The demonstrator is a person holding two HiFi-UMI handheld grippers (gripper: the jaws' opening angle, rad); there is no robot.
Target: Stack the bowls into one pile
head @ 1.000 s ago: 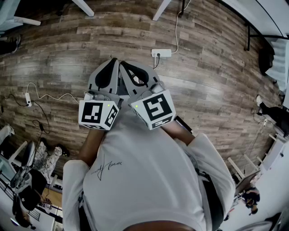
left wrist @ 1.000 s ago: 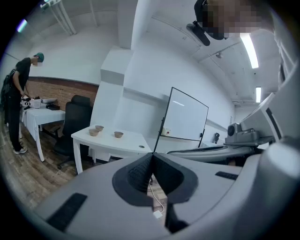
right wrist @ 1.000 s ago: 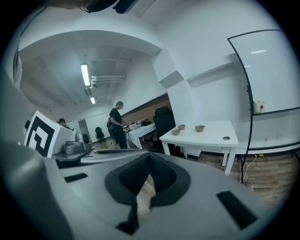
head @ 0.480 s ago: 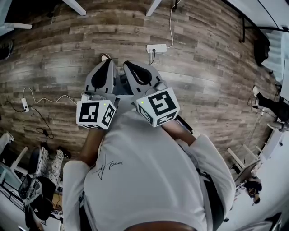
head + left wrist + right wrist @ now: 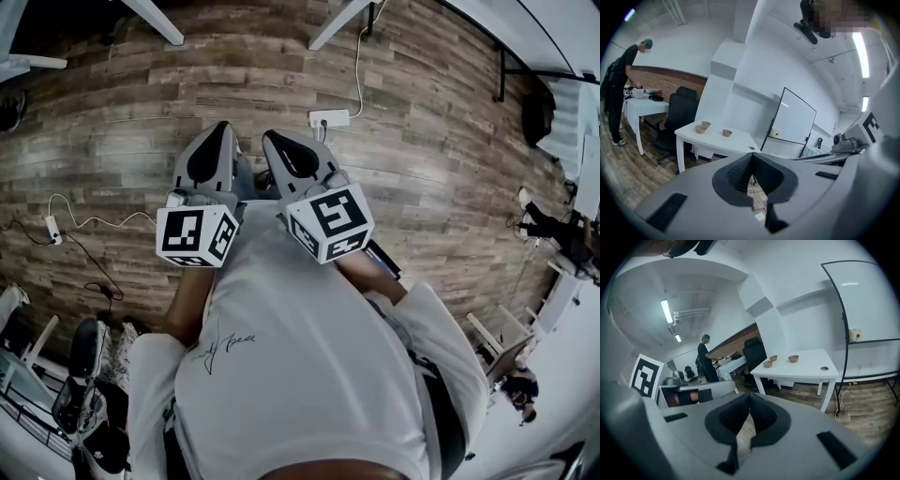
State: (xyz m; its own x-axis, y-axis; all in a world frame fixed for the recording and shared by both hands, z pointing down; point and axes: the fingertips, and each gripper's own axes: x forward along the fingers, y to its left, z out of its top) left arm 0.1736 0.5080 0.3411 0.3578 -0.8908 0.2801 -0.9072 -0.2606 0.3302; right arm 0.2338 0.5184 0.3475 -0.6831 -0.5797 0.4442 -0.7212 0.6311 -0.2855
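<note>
**A:** Where are the bowls?

**B:** Well away from both grippers. In the right gripper view, three small tan bowls sit on a white table, a little right of centre. Two are close together toward the left and one stands apart. In the left gripper view they show small at centre left.

**A:** How will they handle?

**B:** They look light and stiff, with round open rims. From this far I can't tell whether they are wood or ceramic, so I'd treat them as breakable and maybe slick. I'd pinch one wall at the rim, one jaw inside and one outside, then lower it level into the next bowl so it nests.

**A:** And the grippers?

**B:** The left gripper and right gripper sit side by side in the upper middle of the head view. They are tucked against the person's chest with elbows bent, and their tips point toward the top of the frame over wooden floor. The marker cubes face the camera.

**A:** Are the jaws holding anything?

**B:** No. On each gripper the jaws meet at the tips with nothing between them. They would have to spread before taking a rim.
</note>
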